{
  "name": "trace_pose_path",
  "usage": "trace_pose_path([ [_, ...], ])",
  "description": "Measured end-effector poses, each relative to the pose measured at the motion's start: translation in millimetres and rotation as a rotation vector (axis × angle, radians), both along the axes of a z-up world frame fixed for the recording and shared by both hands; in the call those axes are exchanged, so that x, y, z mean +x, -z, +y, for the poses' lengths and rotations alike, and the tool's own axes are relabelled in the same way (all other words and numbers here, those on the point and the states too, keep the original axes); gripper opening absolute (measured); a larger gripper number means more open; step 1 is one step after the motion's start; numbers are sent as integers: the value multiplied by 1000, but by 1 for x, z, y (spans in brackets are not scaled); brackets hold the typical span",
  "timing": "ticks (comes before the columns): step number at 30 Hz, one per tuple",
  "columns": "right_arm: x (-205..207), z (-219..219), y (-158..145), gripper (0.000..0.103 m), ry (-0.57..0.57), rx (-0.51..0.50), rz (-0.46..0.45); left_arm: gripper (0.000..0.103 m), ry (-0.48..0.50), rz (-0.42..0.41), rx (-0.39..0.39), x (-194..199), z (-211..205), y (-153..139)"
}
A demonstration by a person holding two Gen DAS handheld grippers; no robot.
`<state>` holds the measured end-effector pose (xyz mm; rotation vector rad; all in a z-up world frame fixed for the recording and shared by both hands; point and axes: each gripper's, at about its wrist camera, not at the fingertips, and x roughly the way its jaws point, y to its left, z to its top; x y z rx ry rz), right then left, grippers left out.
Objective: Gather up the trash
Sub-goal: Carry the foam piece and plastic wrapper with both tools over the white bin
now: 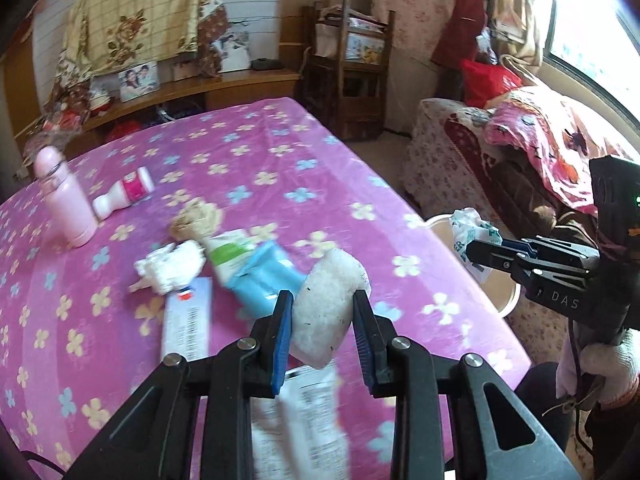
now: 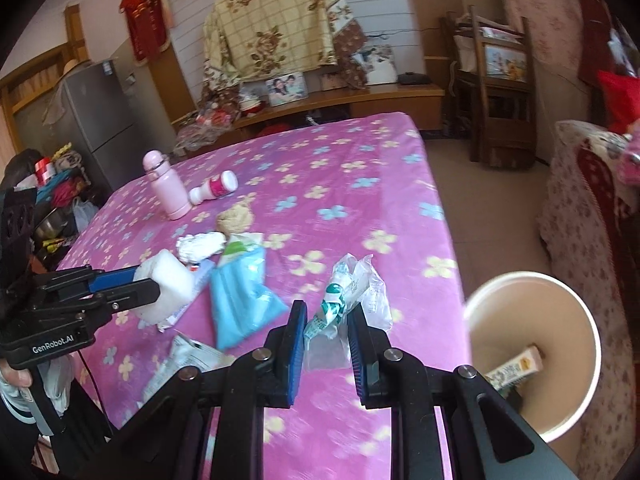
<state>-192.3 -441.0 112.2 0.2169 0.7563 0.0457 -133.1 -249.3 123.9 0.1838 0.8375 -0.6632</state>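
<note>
While the left gripper (image 1: 322,330) clamps a chunky white foam block (image 1: 330,306) between its blue-padded fingers, that block hangs lifted above the pink fleece blanket with yellow and blue flowers (image 1: 256,160) that covers the table. Seen from the right wrist camera, the same foam block (image 2: 170,288) sits at the tip of the left tool, over a white printed paper slip (image 2: 182,310).

The right gripper (image 2: 326,326) holds a crumpled clear plastic wrapper with green and white print (image 2: 344,298) between narrowly set fingers; whether both pads press it firmly is hard to tell. In the left wrist view that wrapper (image 1: 472,232) hangs just over a round white paper tub with a tan inside (image 1: 502,292), which stands beside the table edge. Down in the tub (image 2: 576,312) lies a small tan printed packet (image 2: 518,364).

Still on the blanket lie a flat light-blue plastic pouch (image 2: 242,302), a green-and-white tube (image 1: 230,248) partly under it, a wad of crumpled white tissue (image 1: 170,266), a beige crumpled lump (image 1: 196,218), a long white printed receipt (image 1: 186,328) and a white printed bag (image 1: 304,416) nearest the left tool. Farther back stand an upright pale pink flask (image 1: 66,200) and, just beside it, a toppled white bottle with a magenta label (image 1: 126,194).

Beyond the table are a low wooden shelf (image 2: 360,100), a grey fridge (image 2: 96,120) and a dark wooden chair (image 2: 500,92).
</note>
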Motion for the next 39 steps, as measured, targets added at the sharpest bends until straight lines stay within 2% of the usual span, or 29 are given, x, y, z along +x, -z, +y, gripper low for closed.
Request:
trace_pose_path([
  [12, -50, -85, 10, 23, 145, 0, 23, 31, 116, 11, 20, -25, -100, -1],
  [22, -70, -136, 26, 23, 226, 6, 50, 31, 181, 45, 43, -38, -174, 11],
  [36, -72, -183, 66, 23, 304, 74, 110, 31, 174, 127, 26, -28, -228, 41],
  [38, -70, -187, 71, 24, 312, 84, 116, 33, 167, 133, 18, -26, -231, 44],
  [39, -69, -189, 74, 24, 319, 88, 118, 38, 165, 135, 14, -26, -232, 45],
])
